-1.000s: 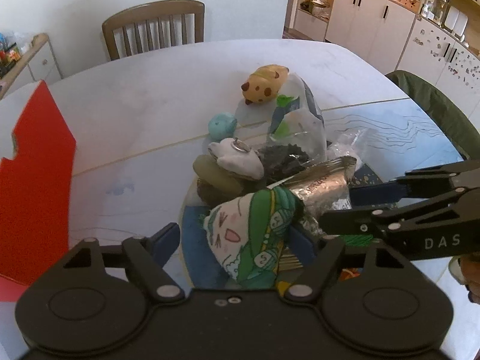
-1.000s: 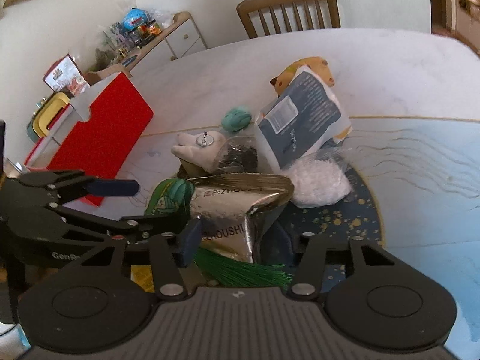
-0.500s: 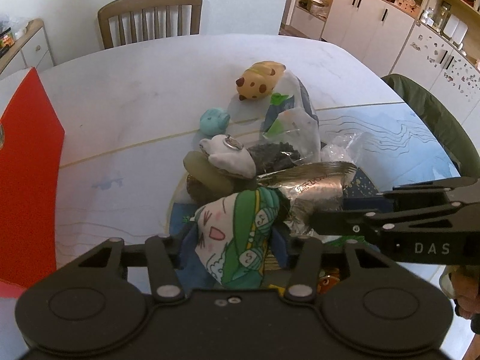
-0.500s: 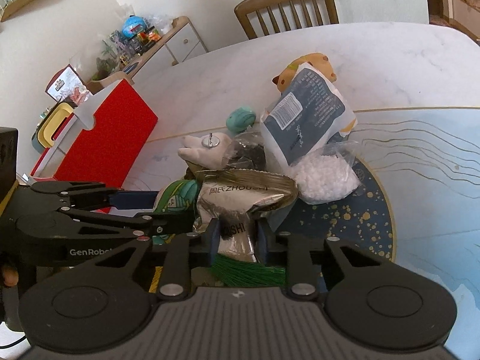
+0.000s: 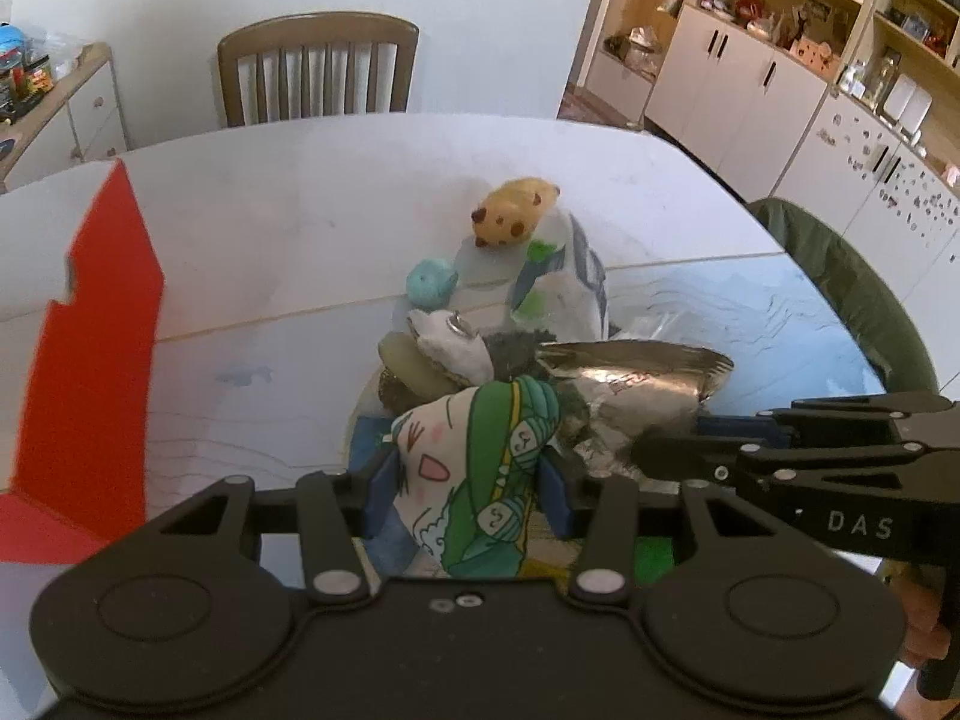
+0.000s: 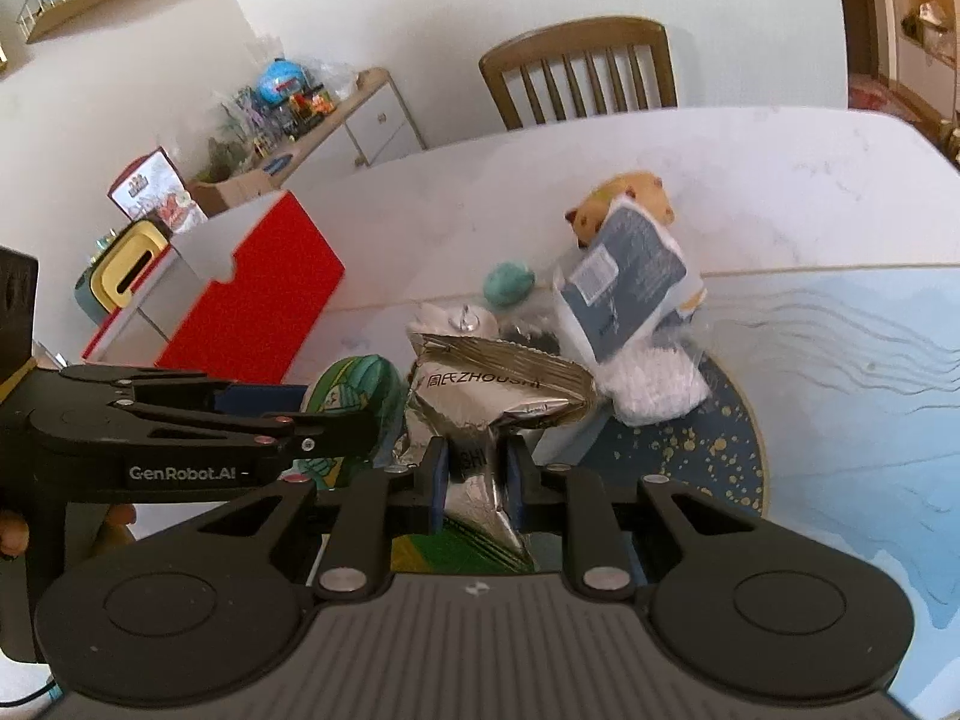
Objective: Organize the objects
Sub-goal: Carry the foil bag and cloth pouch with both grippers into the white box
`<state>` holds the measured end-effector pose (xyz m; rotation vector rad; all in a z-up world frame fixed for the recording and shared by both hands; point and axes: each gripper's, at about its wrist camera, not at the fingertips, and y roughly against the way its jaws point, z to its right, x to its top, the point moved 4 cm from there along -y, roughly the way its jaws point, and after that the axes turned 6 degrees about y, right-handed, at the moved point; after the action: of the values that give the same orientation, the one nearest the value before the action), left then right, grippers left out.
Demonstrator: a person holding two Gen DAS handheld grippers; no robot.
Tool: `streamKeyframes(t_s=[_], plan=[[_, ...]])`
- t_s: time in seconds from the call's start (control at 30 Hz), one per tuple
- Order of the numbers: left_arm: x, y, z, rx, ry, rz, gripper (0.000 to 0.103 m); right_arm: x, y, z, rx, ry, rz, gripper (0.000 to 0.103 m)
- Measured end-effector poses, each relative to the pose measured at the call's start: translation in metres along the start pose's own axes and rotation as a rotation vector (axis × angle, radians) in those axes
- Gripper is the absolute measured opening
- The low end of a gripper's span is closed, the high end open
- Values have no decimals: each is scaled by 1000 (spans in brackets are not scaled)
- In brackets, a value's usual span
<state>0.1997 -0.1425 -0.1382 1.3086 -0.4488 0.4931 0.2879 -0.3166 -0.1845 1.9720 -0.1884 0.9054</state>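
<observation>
Left wrist view, nearest: left gripper (image 5: 467, 489) is clenching a cartoon-print plush pouch (image 5: 480, 468), its blue pads pressing both sides of the green-and-white fabric.
Right wrist view, nearest: right gripper (image 6: 477, 483) is pinching the lower end of a silver foil snack bag (image 6: 492, 396), blue pads squeezing the crumpled foil between them.
Position of the two held items: pouch and foil bag are sitting side by side, touching, at the near edge of the pile; each gripper is showing from the side in the other's view.
Pile, just behind: a white plush with a metal ring (image 5: 453, 345) is lying on an olive-green soft item (image 5: 411, 366), with something dark and crinkly (image 5: 513, 351) just beside them.
Pile, right side: a clear bag of white granules (image 6: 651, 384) is resting on the dark blue gold-speckled round mat (image 6: 714, 450).
Pile, further back: a navy-and-white packet (image 6: 624, 282) is leaning upright, tilted, against the others.
Behind the pile: a teal ball-like toy (image 5: 429, 282) is sitting on the table, and a yellow spotted plush animal (image 5: 513, 219) is lying beyond it, touching the top of the packet.
Left of pile: a red and white box (image 6: 252, 294) is standing well apart from the pile.
Surface: white marble-look table (image 5: 300, 192) is carrying everything.
Far end: a wooden chair (image 5: 318, 69) is standing against the table's far edge.
</observation>
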Motion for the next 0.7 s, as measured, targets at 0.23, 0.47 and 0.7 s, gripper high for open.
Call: streamKeyframes(t_s=[0.23,0.47,0.7], plan=[[13,42,-9,-37,11,62,47,20,29,-17,-29,19,50,19],[27,81,-36,-33,-8,90,47,40,48,-54,-30,35,65,19],[37,111,-82,11,-12,87,48,60,45,-103,-9,61,62,19]])
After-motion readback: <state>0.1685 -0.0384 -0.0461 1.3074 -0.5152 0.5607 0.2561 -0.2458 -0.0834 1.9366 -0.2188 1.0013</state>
